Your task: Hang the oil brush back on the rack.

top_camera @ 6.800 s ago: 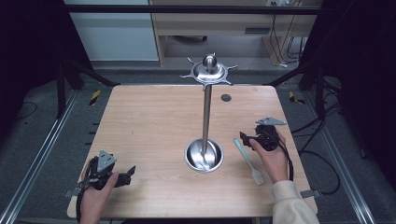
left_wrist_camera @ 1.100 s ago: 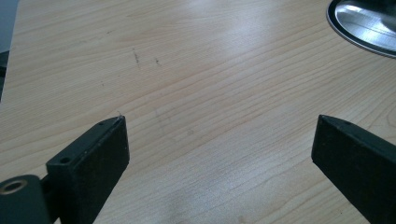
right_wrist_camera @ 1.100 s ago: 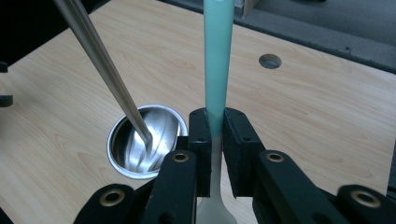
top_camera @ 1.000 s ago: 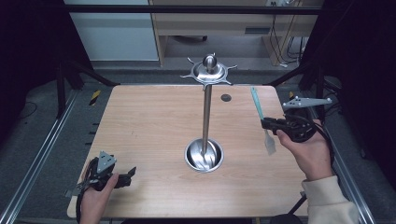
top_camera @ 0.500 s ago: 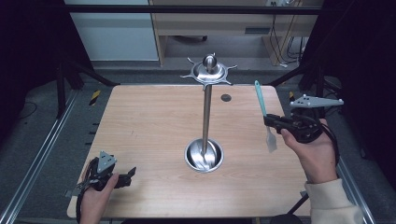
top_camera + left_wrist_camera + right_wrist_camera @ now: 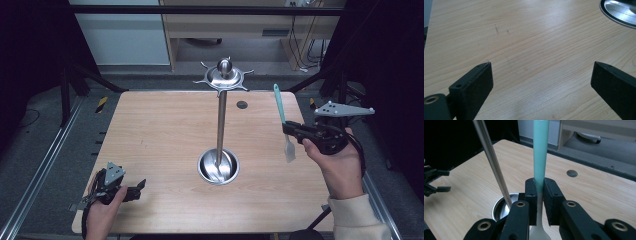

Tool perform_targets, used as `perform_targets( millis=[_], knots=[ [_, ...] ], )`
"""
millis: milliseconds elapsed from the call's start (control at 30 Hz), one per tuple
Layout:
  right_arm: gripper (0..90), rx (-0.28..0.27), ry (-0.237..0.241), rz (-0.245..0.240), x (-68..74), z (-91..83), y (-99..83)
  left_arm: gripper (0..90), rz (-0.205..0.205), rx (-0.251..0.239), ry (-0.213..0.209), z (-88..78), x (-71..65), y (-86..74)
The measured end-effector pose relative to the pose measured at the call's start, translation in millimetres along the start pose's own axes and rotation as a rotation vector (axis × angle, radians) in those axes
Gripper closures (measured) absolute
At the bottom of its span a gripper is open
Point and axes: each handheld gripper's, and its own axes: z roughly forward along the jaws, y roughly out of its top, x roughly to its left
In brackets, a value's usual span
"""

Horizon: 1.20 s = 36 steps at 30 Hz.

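From the high view, your right gripper [image 6: 289,131] holds the teal-handled spatula with a translucent blade [image 6: 283,124] upright in the air over the wooden table's [image 6: 160,135] right edge, well apart from the steel utensil stand with a hooked crown [image 6: 222,120].

In the left gripper view, your left gripper [image 6: 541,82] sits with jaws spread wide and empty.

In the right gripper view, the jaws clamp the handle squarely; keep it vertical, raising its tip toward a hook.

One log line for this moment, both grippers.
left gripper: open, low on table | right gripper: shut on spatula, raised, handle up | stand: upright
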Motion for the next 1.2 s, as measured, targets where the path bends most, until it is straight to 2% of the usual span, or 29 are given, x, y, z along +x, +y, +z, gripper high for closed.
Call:
perform_targets(
  millis=[567,700,1033,1200],
  knots=[
    [82.0,-0.071,0.068,-0.046,19.9,-10.8,4.1,3.7,0.001,-0.002,0.002,-0.1,0.0,0.1],
    [82.0,-0.077,0.073,-0.056,22.3,-11.5,3.9,3.7,0.001,-0.002,0.002,0.0,-0.1,0.0],
    [82.0,-0.127,0.128,-0.092,34.4,-12.7,4.4,3.8,0.004,-0.002,0.004,0.0,-0.1,0.1],
    [82.0,-0.132,0.149,-0.098,38.1,-11.2,5.6,3.8,0.003,-0.002,0.003,0.0,-0.1,0.0]
  ],
)
